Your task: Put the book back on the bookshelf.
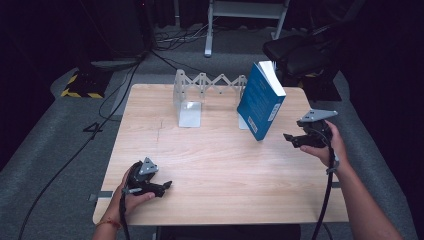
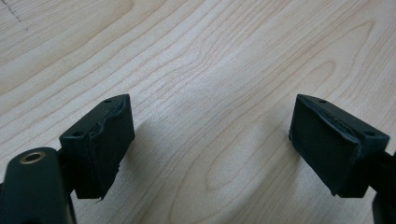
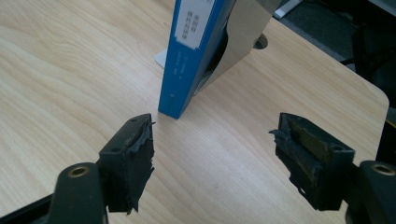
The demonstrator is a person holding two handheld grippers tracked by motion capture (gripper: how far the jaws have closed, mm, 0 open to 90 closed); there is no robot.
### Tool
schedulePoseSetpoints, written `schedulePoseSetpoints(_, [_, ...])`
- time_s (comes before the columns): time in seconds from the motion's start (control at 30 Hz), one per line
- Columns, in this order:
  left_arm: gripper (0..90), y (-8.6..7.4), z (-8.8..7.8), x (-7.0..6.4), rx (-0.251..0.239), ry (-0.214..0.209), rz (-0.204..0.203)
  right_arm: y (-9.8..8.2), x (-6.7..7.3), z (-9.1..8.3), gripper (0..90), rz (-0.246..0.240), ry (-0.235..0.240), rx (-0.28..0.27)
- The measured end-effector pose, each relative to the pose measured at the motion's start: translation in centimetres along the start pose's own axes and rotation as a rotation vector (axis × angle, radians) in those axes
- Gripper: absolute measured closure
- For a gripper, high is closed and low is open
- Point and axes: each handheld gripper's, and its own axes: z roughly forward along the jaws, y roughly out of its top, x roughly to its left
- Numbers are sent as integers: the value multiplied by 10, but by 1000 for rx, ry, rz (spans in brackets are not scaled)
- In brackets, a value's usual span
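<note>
A blue book (image 1: 261, 101) stands on its lower corner and leans against the right end plate of a silver expanding bookend rack (image 1: 200, 92) at the back of the wooden table (image 1: 210, 165). In the right gripper view the blue book (image 3: 194, 51) rises just beyond the jaws, its spine label at the top, the shiny end plate (image 3: 243, 32) behind it. My right gripper (image 1: 290, 138) is open, a short way to the right of the book, and holds nothing; the same right gripper (image 3: 212, 156) has bare table between its jaws. My left gripper (image 1: 167, 185) rests open near the front left edge, and in its own view the left gripper (image 2: 210, 149) faces bare wood.
The rack's left end plate (image 1: 189, 114) stands on the table at the back centre. A black chair (image 1: 300, 50) sits behind the table's right corner, and cables (image 1: 115, 95) run over the grey floor at the left. The table's right edge (image 3: 373, 93) lies close to my right gripper.
</note>
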Motion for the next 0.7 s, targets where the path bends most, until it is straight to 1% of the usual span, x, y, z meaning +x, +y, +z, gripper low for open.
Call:
schedulePoseSetpoints(0.17, [148,0,0,0,0,1,-2,-16,5,-3,285,-32,-19,-6])
schedulePoseSetpoints(0.27, [148,0,0,0,0,0,0,-26,8,-4,286,-44,-9,-9])
schedulePoseSetpoints(0.33, [148,0,0,0,0,1,1,-32,10,-4,284,-58,-15,0])
schedulePoseSetpoints(0.4, [147,0,0,0,0,0,0,-38,12,-5,285,-57,-6,0])
schedulePoseSetpoints(0.47, [147,0,0,0,1,1,1,-44,14,-5,284,-74,-12,10])
schedulePoseSetpoints(0.57, [147,0,0,0,0,0,0,-52,16,-5,282,-68,-5,0])
schedulePoseSetpoints(0.7, [148,0,0,0,0,5,-2,-65,20,-6,277,-73,8,-6])
